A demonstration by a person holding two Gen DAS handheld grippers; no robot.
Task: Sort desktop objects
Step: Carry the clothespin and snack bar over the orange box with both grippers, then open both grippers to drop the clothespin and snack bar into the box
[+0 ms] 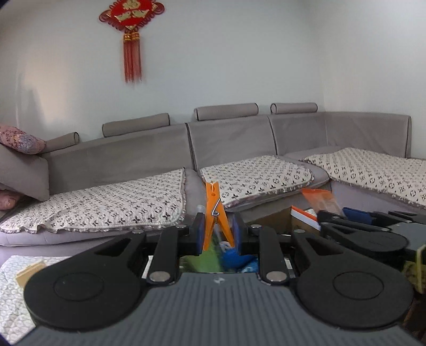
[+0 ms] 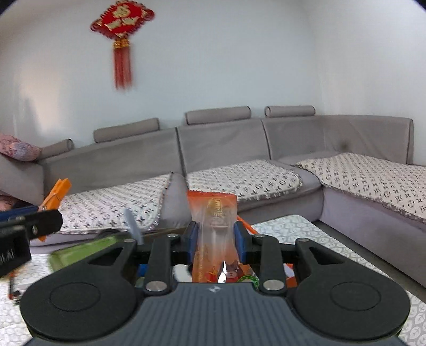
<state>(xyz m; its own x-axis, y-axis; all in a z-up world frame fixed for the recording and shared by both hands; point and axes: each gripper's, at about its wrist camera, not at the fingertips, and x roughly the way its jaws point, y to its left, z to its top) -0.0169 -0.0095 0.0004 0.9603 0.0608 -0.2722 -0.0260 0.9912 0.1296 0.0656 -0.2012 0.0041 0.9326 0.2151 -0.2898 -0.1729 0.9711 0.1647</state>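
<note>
The left gripper [image 1: 218, 231] pinches an orange plastic clothespin [image 1: 215, 213] between its blue pads, jaws drawn in to the peg's width. The peg stands nearly upright, its wire spring showing at mid-length, its upper end rising in front of the grey sofa [image 1: 149, 157]. The right gripper [image 2: 217, 237] is likewise closed, clamped on a snack packet [image 2: 214, 226] of crinkled translucent film with an orange top edge and printed cartoon figures low down; the packet stands upright before the same sofa.

The sofa is matte grey with cylindrical bolster headrests, and its seats carry cream patterned covers [image 2: 239, 178] with fringed edges. Below the sofa, left of the packet, lies a flat green tray [image 2: 80, 252] on a pale quilted tablecloth [image 2: 306, 229]. A red knotted ornament [image 2: 121, 24] with tassels hangs on the wall above the sofa.
</note>
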